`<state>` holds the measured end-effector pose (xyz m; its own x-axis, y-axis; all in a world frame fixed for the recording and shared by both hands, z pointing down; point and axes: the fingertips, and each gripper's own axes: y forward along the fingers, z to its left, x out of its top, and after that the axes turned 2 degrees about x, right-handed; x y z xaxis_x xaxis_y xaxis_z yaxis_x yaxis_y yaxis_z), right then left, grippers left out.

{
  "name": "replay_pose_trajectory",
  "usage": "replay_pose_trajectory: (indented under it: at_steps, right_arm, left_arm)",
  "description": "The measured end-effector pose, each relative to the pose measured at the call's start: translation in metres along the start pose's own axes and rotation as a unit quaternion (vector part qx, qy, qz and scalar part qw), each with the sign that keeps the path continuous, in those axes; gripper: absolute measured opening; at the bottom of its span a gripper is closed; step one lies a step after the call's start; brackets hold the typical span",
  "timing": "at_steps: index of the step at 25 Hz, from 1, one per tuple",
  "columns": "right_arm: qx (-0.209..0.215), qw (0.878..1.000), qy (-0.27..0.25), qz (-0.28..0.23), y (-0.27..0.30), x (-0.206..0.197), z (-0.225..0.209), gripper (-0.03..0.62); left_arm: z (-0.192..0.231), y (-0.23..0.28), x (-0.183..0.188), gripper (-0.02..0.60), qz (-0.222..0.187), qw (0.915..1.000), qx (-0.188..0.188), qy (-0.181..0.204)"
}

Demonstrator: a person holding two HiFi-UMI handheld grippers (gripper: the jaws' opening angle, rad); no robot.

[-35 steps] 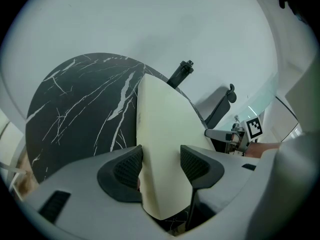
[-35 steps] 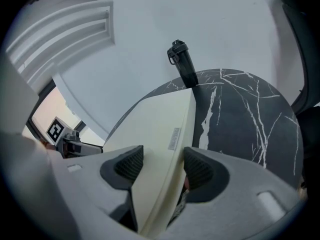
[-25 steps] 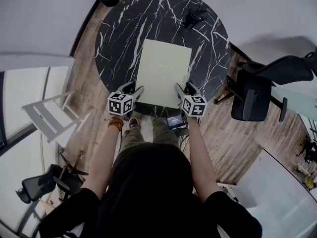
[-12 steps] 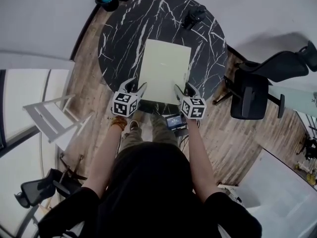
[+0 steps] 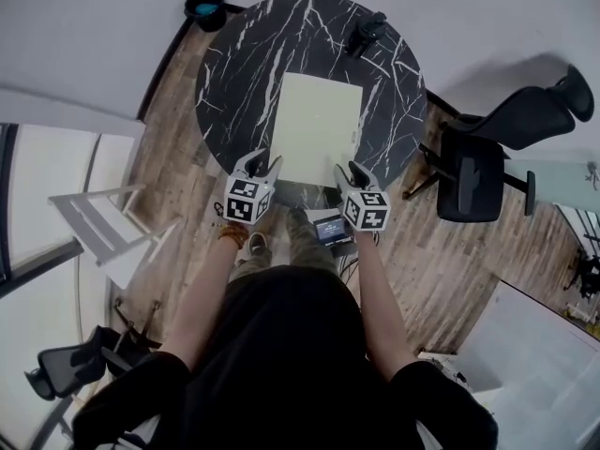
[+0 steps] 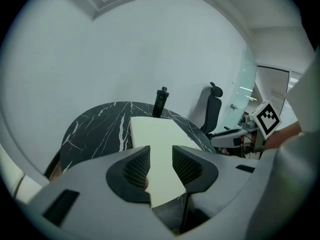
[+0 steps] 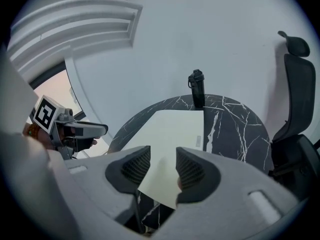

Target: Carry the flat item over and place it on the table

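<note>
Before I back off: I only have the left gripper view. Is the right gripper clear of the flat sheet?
Observer: Yes. The right gripper has its jaws apart. They have just been closing partway and grip nothing. The sheet lies on the table below.
Operator: Is its near edge on the table?
Observer: Head view: yes, inside the rim.
Operator: Anything on the floor?
Observer: A dark round container, teal inside, beyond the table's far left.

Pale yellow-green flat sheet (image 5: 319, 129). Round black marble table (image 5: 234, 73) with thin white lines. Black bottle (image 5: 366, 34) at far edge. Brown wooden plank floor (image 5: 441, 261).
</note>
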<state>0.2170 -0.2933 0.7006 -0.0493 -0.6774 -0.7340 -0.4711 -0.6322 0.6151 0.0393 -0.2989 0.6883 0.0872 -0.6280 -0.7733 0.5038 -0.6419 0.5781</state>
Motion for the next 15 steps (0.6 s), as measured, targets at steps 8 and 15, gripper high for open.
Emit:
replay_pose_trajectory:
  at_steps: [8,15]
  right_arm:
    - [0.017,1.000,-0.014,-0.017,-0.022,-0.006,0.040,0.079]
    - [0.009,0.998,-0.029,-0.047,-0.049,-0.011,0.074,0.033]
  left_arm:
    - [-0.009,-0.030,-0.008,0.097,-0.019,0.9996,0.000,0.022]
    - [-0.023,-0.061,-0.013,0.048,-0.039,0.9984,-0.003,0.041]
